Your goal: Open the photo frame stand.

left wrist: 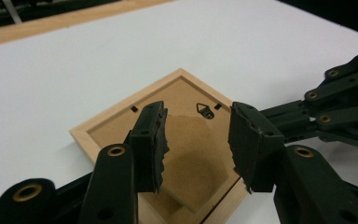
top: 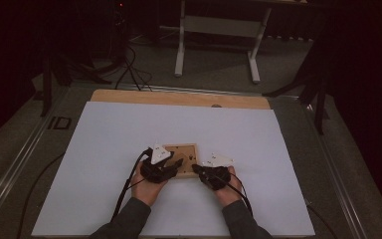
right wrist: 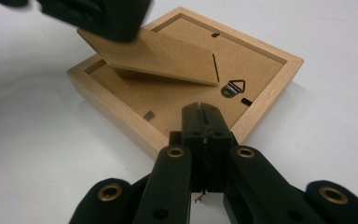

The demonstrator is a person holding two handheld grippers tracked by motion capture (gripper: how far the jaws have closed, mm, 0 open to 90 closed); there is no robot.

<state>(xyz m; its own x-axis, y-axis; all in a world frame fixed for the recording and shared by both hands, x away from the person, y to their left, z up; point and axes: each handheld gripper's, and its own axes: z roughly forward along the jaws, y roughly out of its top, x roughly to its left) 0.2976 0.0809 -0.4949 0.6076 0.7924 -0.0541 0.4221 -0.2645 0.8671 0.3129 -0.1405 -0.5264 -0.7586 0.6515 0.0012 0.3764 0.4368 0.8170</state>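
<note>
Nearest the camera in the high view, a person's two forearms in dark sleeves reach onto a white desk (top: 129, 144). Each hand holds a black two-jaw gripper. Just beyond them lies a small wooden picture frame (top: 185, 160), face down, so its brown backing and a small metal hanger (right wrist: 233, 87) face up.

The right gripper (right wrist: 204, 122) has its jaws pressed together, with nothing visible between them, and its tip rests at the frame's near edge, seemingly steadying it. The left gripper (left wrist: 198, 142) has its jaws apart, standing either side of a brown fold-out stand flap (right wrist: 154, 56) that is hinged to the backing. The flap is tilted up from the backing (the left gripper shows as a dark blur at its raised end in the right gripper view), though I cannot tell whether the pads touch it.

The stand appears partly lifted; swinging it fully out and setting the frame upright would remain. Farther off, past the desk's wooden far edge (top: 179, 98), stand a white table base (top: 218, 30) and floor cables (top: 129, 69).
</note>
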